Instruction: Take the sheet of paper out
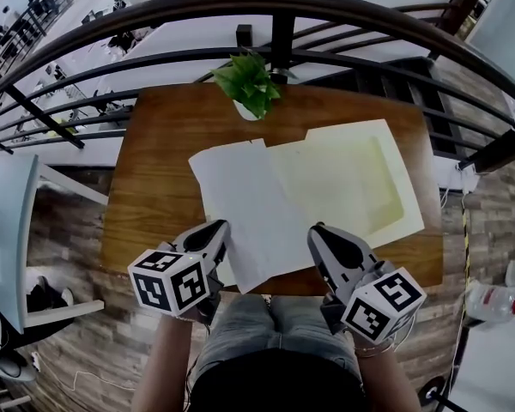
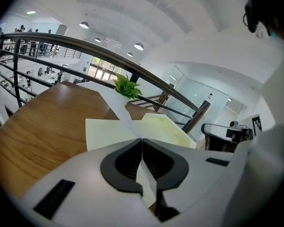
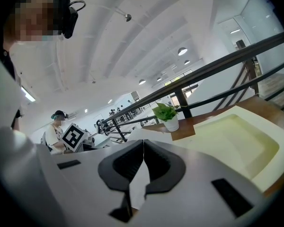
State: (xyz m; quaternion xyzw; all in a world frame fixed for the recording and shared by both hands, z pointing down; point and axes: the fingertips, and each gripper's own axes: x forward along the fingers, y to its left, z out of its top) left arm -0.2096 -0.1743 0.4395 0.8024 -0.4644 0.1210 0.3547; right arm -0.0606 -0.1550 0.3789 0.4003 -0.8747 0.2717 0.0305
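Sheet of paper [image 1: 245, 204] gripped at its 6 o'clock edge.
It is clamped in the closed fingers of the left gripper [image 1: 218, 232] and right gripper [image 1: 319, 235]. It appears only partly drawn from the yellow folder [image 1: 365, 183], so full removal is left.

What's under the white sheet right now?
The white sheet, pinched by the left tongs and right tongs, overlaps the open yellow folder on the wooden table. How far the folder runs beneath it is covered.

Right gripper [image 3: 143, 148] tight on sheet [image 3: 138, 182]
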